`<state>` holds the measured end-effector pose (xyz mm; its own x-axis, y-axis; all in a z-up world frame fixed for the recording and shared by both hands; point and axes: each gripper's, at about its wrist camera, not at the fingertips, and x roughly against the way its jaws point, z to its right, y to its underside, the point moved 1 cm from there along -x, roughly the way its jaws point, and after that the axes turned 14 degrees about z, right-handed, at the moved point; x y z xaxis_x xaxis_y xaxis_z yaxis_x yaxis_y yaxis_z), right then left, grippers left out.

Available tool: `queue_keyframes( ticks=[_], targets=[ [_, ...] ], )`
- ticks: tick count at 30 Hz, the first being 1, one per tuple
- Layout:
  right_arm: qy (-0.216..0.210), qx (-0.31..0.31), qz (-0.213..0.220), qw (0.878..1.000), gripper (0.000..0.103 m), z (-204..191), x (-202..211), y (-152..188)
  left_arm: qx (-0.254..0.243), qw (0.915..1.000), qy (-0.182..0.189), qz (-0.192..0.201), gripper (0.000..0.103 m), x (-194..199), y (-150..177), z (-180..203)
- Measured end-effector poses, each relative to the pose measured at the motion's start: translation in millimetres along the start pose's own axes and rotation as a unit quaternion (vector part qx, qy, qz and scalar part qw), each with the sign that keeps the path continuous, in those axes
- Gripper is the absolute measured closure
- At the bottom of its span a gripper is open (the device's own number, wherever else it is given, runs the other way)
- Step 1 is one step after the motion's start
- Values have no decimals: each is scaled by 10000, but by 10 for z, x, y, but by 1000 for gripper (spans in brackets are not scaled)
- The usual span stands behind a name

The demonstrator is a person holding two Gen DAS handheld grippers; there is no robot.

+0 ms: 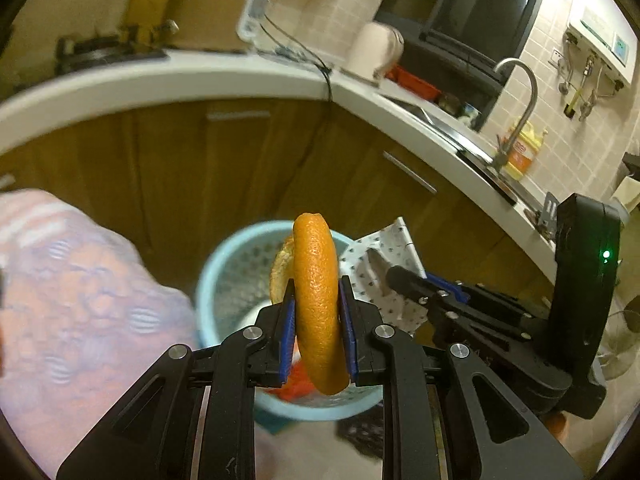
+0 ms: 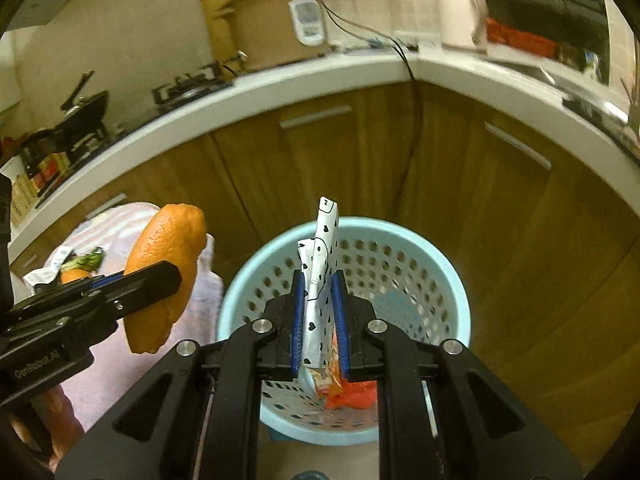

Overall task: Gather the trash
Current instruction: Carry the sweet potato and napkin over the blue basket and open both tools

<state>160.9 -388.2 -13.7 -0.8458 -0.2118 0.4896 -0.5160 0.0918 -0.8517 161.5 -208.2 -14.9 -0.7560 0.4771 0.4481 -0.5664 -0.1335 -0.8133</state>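
Above the one blue basket, you are gripping one orange peel in your closed left tool and one heart-printed wrapper in your closed right tool.

Pale blue basket stands on the floor.

Dimpled orange peel; perforated plastic basket; wood-grain cabinets.

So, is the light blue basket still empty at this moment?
No, the basket already has orange-red trash at its bottom, seen in the right wrist view.
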Motion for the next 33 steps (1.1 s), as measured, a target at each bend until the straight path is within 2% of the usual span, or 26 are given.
queue_keyframes(
  ticks=[2, 8, 10, 11, 12, 15, 25, 33],
  targets=[
    [73, 5, -113, 9999, 91, 74, -65, 42, 144, 9997, 127, -172, 85, -158, 63, -31],
    [201, -57, -490, 9986, 90, 267, -242, 223, 180, 9989, 83, -424, 82, -464, 254, -62],
    [179, -46, -596, 9981, 87, 278, -280, 257, 183, 9988, 9, -462, 72, -500, 290, -75],
    [161, -60, -658, 9977, 83, 287, -301, 282, 241, 9986, -16, -470, 56, -503, 297, -97],
    [157, -71, -687, 9975, 76, 286, -311, 291, 296, 9986, -49, -426, 49, -480, 290, -119],
    [181, -158, -694, 9973, 60, 319, -317, 307, 340, 9987, -54, -375, 49, -417, 247, -150],
    [12, -115, -473, 9988, 59, 129, -166, 192, 453, 9987, -148, -157, 49, -89, 221, -274],
    [-391, 233, -259, 9986, 59, -355, -23, 121, 647, 9972, -279, 270, 49, 390, 141, -453]
  ],
)
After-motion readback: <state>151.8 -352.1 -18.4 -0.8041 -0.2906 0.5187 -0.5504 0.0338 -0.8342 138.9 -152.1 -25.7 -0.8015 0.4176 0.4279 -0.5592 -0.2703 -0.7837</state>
